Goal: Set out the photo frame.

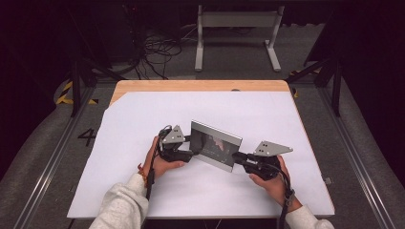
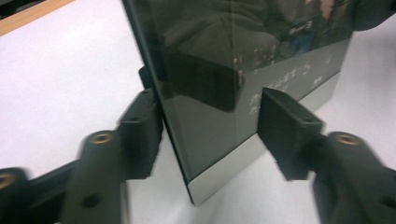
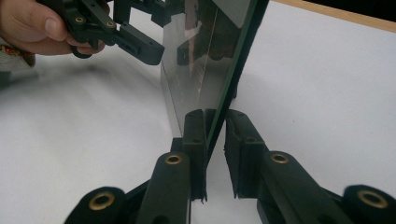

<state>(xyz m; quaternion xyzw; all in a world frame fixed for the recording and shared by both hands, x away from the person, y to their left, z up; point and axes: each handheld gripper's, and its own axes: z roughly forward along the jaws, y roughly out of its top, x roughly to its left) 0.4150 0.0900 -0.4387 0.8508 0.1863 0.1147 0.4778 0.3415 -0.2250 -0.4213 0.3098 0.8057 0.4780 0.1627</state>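
High view, centre of frame: my right gripper pinches the upright glass panel by its edge, while my left gripper straddles the opposite edge unclamped. With so narrow a pinch, I judge the panel could tip or slide on the white sheet.

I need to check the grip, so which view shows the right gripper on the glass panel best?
The right gripper view: the right gripper pinches the panel's edge. The high view shows it small; the left gripper view shows the panel's other end.

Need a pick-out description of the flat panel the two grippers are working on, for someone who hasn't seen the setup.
On the wooden table covered by a white sheet, look at the middle, between the left gripper and the right gripper. The panel stands on edge there: a thin rectangular slab with a dark glossy face and a silver-grey border, the sole upright thing on the sheet.
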